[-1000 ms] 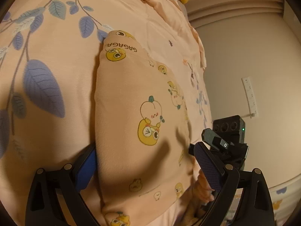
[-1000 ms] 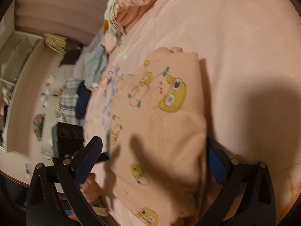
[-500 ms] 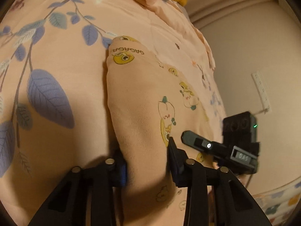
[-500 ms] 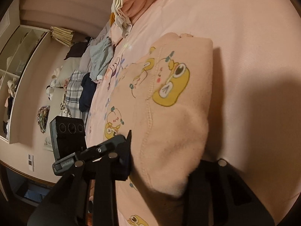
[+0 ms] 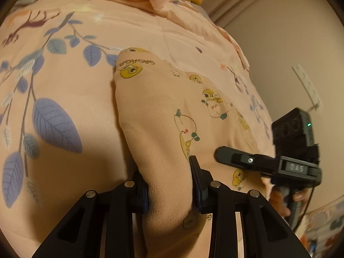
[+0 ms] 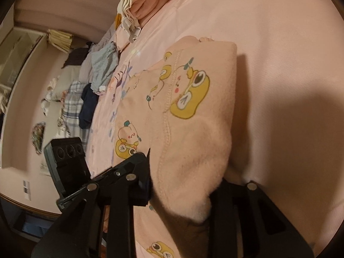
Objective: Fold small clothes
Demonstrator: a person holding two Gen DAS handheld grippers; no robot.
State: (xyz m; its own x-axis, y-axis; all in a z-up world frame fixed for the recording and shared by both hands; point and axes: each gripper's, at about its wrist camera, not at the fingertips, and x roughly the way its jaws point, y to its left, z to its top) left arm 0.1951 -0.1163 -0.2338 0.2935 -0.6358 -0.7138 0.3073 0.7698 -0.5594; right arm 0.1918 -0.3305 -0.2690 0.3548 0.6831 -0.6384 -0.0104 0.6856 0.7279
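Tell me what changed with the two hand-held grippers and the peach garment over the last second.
Both closed. A second ago the left hand-held gripper and right hand-held gripper were wide open astride the near edge of the peach garment; now each pinches a bunched fold of it. The far end with the GAGAGA print stays on the bedspread, as does the clothes pile.

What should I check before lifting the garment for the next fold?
1. Left gripper shut on garment: ok.
2. Right gripper shut on garment: ok.
3. Both grips on the near edge: ok.
4. Layers caught in each pinch: cannot tell.
5. Far edge lying flat on the bedspread: ok.
6. Clothes pile clear of the garment: ok.
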